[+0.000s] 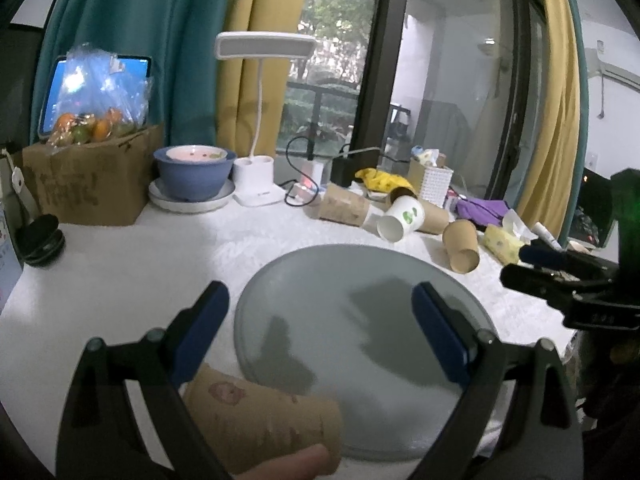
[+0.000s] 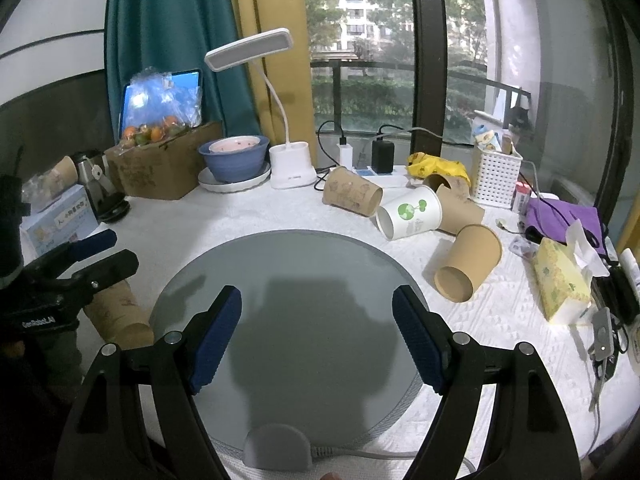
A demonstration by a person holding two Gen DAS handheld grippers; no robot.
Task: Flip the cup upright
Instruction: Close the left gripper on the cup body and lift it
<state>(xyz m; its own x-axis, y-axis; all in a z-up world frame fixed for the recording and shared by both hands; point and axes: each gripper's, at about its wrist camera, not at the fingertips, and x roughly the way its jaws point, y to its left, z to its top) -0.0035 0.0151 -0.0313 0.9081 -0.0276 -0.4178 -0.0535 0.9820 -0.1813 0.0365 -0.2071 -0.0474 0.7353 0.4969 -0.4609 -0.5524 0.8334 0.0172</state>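
1. Both claws gape wide with nothing between the pads: my left gripper (image 1: 320,332) and my right gripper (image 2: 316,336) each hang over the round grey mat (image 2: 304,264).
2. I see the brown paper cup (image 1: 260,420) on its side at the mat's near-left edge, just under my left claw's left finger.
3. Its long axis runs flat along the tabletop; from the right wrist view the cup (image 2: 120,316) points its mouth toward the near side.
4. More cups sprawl beyond the mat: a white cup with green print (image 2: 408,212) and another brown cup (image 2: 468,264), both tipped over.
5. A white cloth-covered table (image 2: 280,216) carries it all, with a desk lamp (image 2: 248,48), a blue bowl (image 2: 236,158) and a cardboard box (image 2: 168,164) against curtains and a big window.
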